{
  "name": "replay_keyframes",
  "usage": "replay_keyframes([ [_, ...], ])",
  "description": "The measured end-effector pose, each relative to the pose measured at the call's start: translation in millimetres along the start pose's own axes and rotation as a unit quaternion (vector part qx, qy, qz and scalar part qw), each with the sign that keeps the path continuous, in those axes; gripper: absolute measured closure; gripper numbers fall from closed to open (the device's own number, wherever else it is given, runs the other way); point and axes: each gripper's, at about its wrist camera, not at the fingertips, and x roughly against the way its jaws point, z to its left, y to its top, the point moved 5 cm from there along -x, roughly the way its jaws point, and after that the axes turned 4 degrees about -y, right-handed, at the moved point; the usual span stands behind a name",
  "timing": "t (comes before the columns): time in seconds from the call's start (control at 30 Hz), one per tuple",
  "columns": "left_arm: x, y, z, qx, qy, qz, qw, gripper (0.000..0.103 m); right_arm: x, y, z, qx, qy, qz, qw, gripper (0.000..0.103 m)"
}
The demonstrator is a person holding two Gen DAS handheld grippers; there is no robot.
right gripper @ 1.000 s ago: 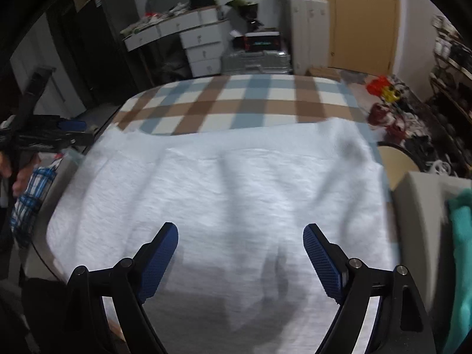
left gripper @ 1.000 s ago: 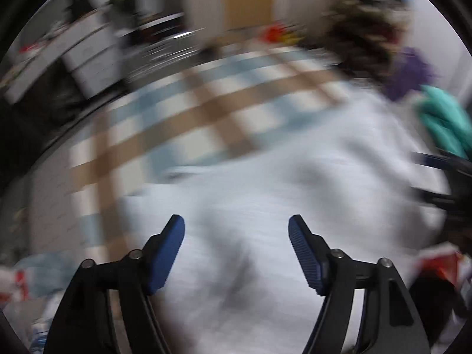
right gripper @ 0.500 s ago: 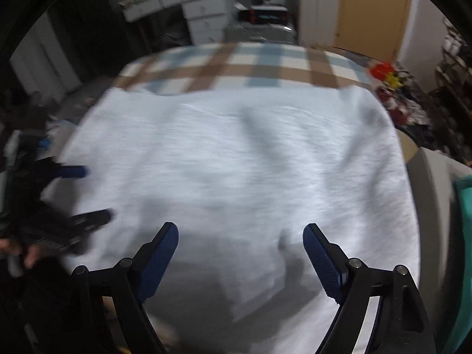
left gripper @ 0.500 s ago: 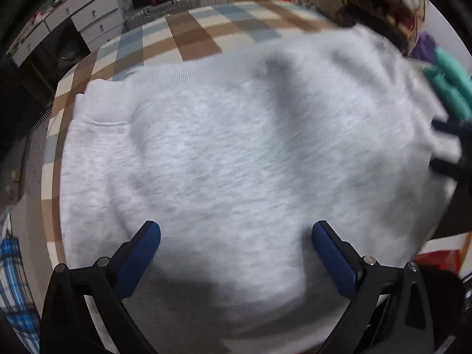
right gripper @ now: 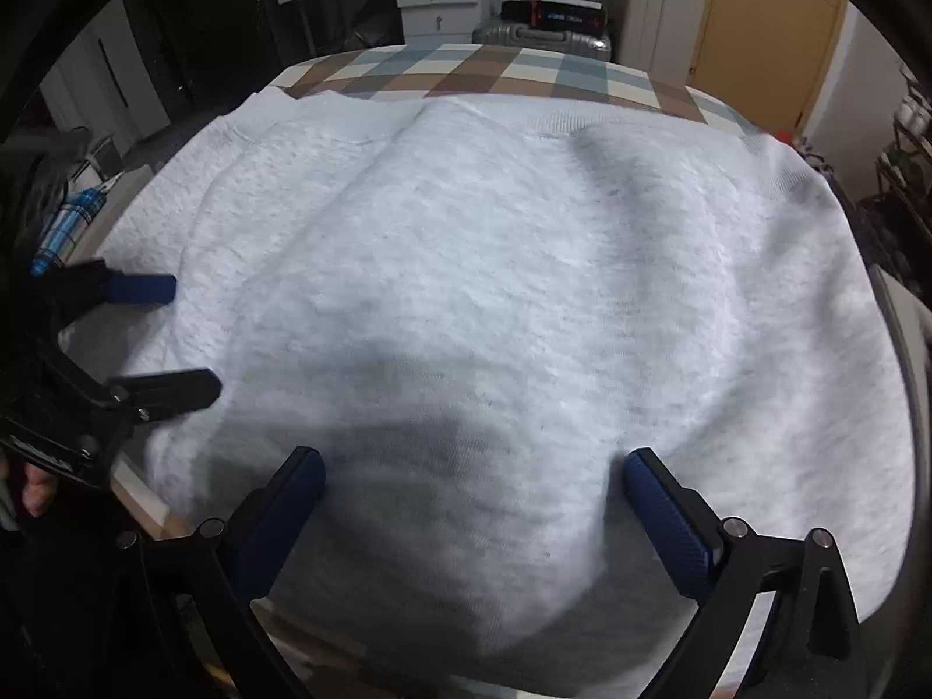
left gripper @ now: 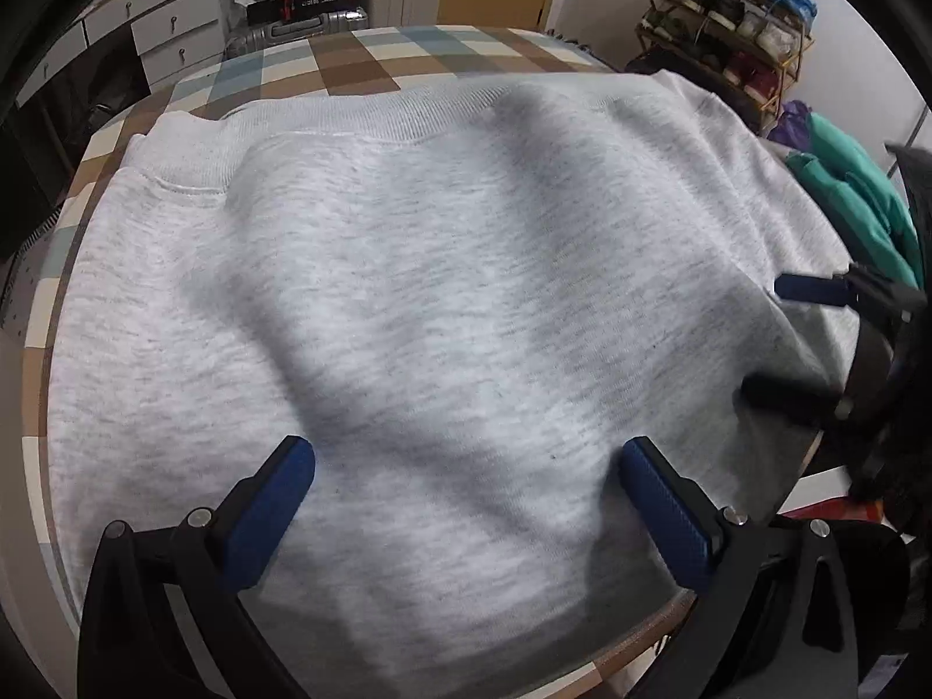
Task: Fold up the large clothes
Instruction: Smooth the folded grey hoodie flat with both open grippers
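— Presently, what is laid out?
— One grey sweatshirt (left gripper: 442, 291) is spread flat over one checked worktop (left gripper: 396, 52), its ribbed hem at the far edge.
— And the claws?
— Two are counted. The left claw (left gripper: 466, 501) is held wide open just above the near edge, nothing gripped. The right claw (right gripper: 475, 501) is likewise spread wide, empty, beside it. One green garment (left gripper: 850, 204) is seen at the right.
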Motion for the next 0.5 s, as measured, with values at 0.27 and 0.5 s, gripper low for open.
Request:
replay_keyframes([
  [0.27,8,-11,-15,0.008,0.002,-0.004,1.0,0.001,-48,95,0,-0.017,-0.019,0.036,0.999,0.021],
  [0.5,12,-13,-12,0.019,-0.007,-0.005,0.9998,0.001,-69,94,-6,0.003,-0.038,0.079,0.996,0.03],
])
